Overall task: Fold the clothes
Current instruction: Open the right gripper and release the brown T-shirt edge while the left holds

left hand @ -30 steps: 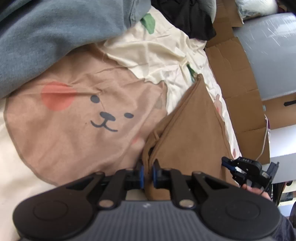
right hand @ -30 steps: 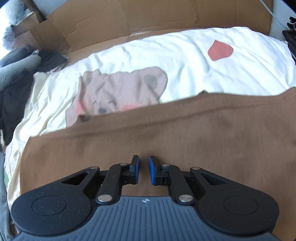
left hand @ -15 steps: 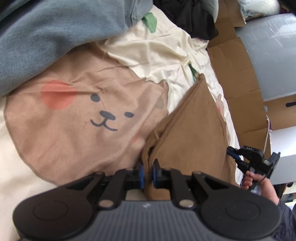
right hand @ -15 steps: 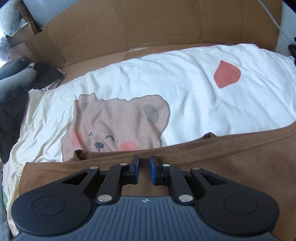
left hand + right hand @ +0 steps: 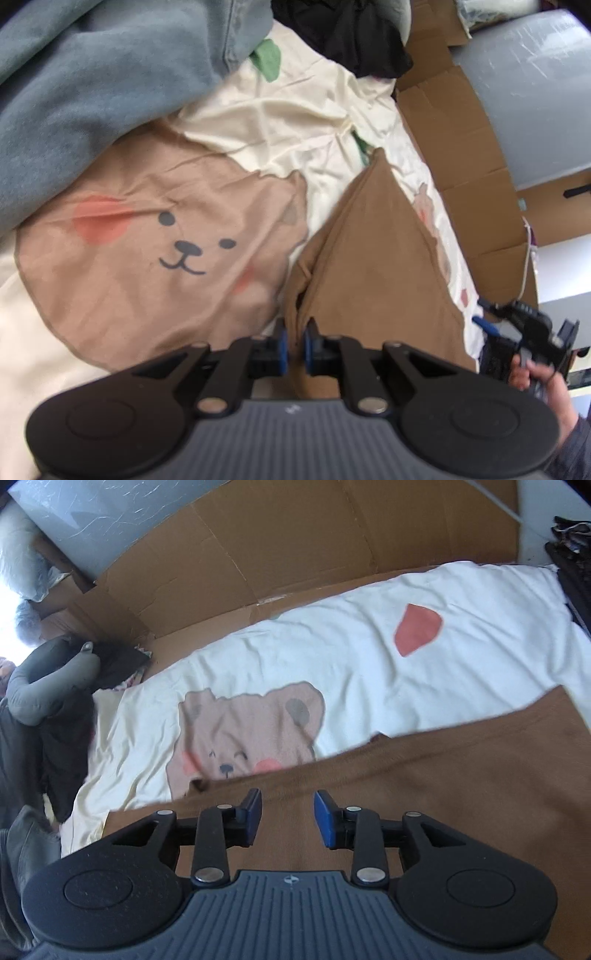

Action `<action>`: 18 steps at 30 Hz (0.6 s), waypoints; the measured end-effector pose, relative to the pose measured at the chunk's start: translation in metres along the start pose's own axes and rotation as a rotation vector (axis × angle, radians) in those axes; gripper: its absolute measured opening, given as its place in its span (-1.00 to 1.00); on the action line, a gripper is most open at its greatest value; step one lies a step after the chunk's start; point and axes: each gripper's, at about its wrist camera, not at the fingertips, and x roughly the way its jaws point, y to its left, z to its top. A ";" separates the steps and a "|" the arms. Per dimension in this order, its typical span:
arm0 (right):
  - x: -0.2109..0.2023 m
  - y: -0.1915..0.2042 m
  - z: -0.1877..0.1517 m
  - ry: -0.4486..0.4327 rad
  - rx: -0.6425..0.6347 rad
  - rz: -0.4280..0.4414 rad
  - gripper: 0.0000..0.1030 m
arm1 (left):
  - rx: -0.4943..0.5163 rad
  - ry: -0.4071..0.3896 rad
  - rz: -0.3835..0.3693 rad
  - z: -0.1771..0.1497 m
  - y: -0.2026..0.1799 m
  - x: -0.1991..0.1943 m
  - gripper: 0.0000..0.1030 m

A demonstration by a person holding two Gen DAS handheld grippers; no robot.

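Observation:
A brown garment [image 5: 373, 266] lies folded on a cream bedsheet with bear prints [image 5: 166, 240]. My left gripper [image 5: 293, 345] is shut on the near edge of the brown garment. In the right wrist view the brown garment [image 5: 424, 794] spreads flat below my right gripper [image 5: 288, 812], which is open and empty just above the cloth. The right gripper also shows in the left wrist view [image 5: 524, 328], held in a hand at the garment's far right edge.
A grey-blue garment [image 5: 92, 81] is heaped at the upper left and a black one [image 5: 351, 33] beyond it. Cardboard sheets [image 5: 295, 546] line the wall side of the bed. Dark clothes and a grey pillow [image 5: 48, 686] lie at the left.
My right gripper has opened and let go of the brown garment, which now lies flat. The left gripper stays shut on the cloth.

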 end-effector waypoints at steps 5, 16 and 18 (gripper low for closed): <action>-0.032 0.002 -0.016 -0.004 -0.015 0.000 -0.23 | 0.046 0.005 -0.014 0.001 -0.014 -0.006 -0.83; -0.073 0.039 -0.082 0.034 -0.163 0.052 -0.17 | 0.082 0.015 -0.068 0.015 -0.052 -0.012 -0.84; -0.075 0.047 -0.094 0.040 -0.187 0.055 -0.17 | 0.082 0.025 -0.072 0.017 -0.055 -0.013 -0.84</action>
